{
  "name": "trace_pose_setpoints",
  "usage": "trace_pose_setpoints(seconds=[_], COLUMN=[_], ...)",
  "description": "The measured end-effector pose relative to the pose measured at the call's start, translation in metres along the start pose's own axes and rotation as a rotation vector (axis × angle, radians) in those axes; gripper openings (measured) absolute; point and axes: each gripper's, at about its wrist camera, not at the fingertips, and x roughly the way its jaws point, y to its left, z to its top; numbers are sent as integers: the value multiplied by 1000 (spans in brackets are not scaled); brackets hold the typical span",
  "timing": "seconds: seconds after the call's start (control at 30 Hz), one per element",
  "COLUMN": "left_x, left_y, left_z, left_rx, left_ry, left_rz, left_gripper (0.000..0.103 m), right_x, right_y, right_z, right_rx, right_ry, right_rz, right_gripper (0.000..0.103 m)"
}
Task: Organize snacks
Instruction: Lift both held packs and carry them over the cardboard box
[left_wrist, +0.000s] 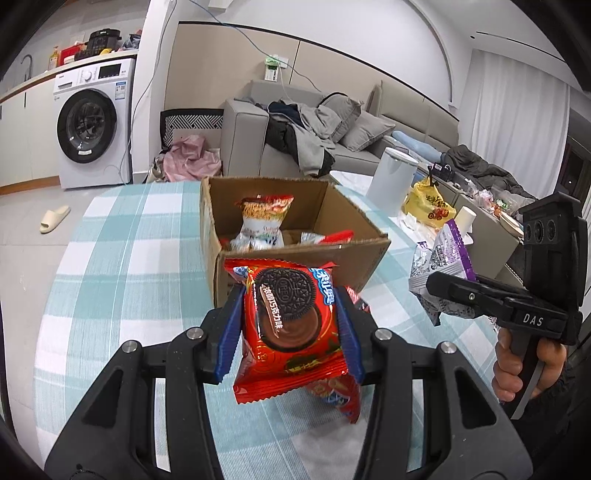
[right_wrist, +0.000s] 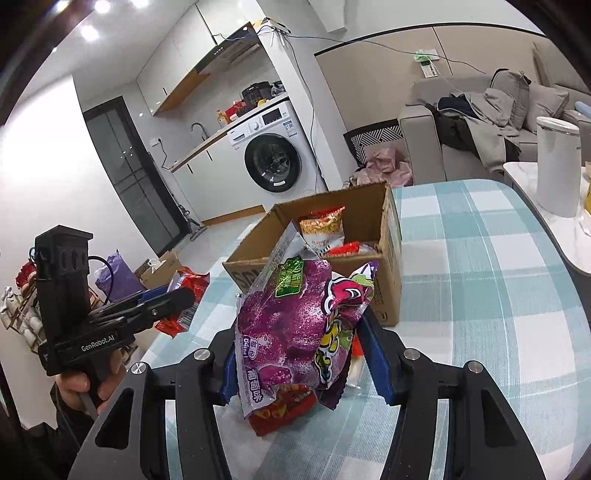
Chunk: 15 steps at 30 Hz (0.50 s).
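My left gripper (left_wrist: 291, 325) is shut on a red Oreo packet (left_wrist: 291, 325), held off the checked tablecloth just in front of an open cardboard box (left_wrist: 295, 258). Inside the box lie a red-and-white snack bag (left_wrist: 262, 218) and other packets. My right gripper (right_wrist: 303, 350) is shut on a purple grape-flavour snack bag (right_wrist: 284, 332), with a second crumpled purple packet (right_wrist: 343, 306) pressed against it; the box (right_wrist: 388, 280) stands just beyond. Each gripper shows in the other's view: the right one (left_wrist: 439, 284) with its purple bag, the left one (right_wrist: 184, 295) with its red packet.
More red packets lie on the tablecloth under the held ones (left_wrist: 340, 398) (right_wrist: 280, 413). A white kettle (right_wrist: 557, 166) and a yellow bag (left_wrist: 428, 203) stand on a side table to the right. A grey sofa (left_wrist: 332, 129), a washing machine (left_wrist: 92, 125) and a slipper (left_wrist: 54, 218) lie beyond.
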Motion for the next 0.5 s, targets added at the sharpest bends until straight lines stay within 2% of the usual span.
trace_pose_setpoints(seconds=[0.5], left_x=[13], left_y=[4], left_z=[36], left_rx=[-4], left_ry=[-50], left_rz=[20], left_gripper=[44], right_x=[8], right_y=[4], right_z=[30], right_rx=[0], right_ry=[-29], right_rz=[12], right_gripper=[57])
